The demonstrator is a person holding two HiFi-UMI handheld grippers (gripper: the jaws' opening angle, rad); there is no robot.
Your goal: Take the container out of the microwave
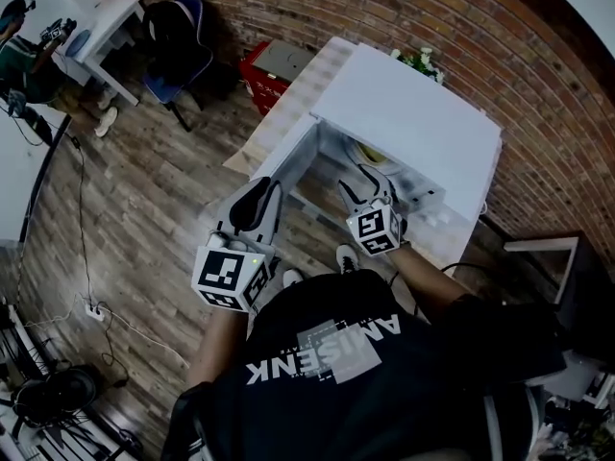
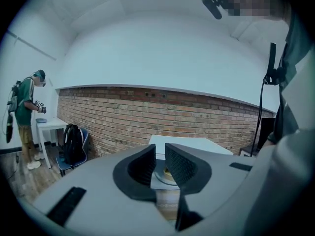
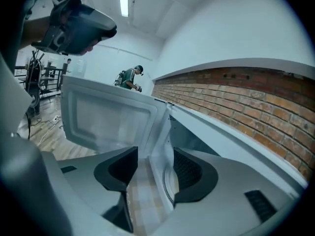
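The white microwave (image 1: 404, 113) stands with its door (image 1: 288, 166) swung open to the left. Inside, a yellowish container (image 1: 370, 156) rests on the glass turntable. My right gripper (image 1: 368, 192) is at the mouth of the cavity, open, with nothing between its jaws. In the right gripper view the door (image 3: 108, 119) and the turntable's rim (image 3: 169, 188) show past the right gripper (image 3: 155, 168). My left gripper (image 1: 257, 205) hangs by the door's outer edge. In the left gripper view the left gripper (image 2: 160, 163) has a narrow empty gap, through which the container (image 2: 167, 171) shows.
The microwave sits on a pale wooden table (image 1: 288, 104) against a brick wall (image 1: 538, 94). A red box (image 1: 267, 73) and a blue chair with a black bag (image 1: 178, 41) stand behind. Another person (image 1: 24, 56) works by a white desk (image 1: 106, 22) far left.
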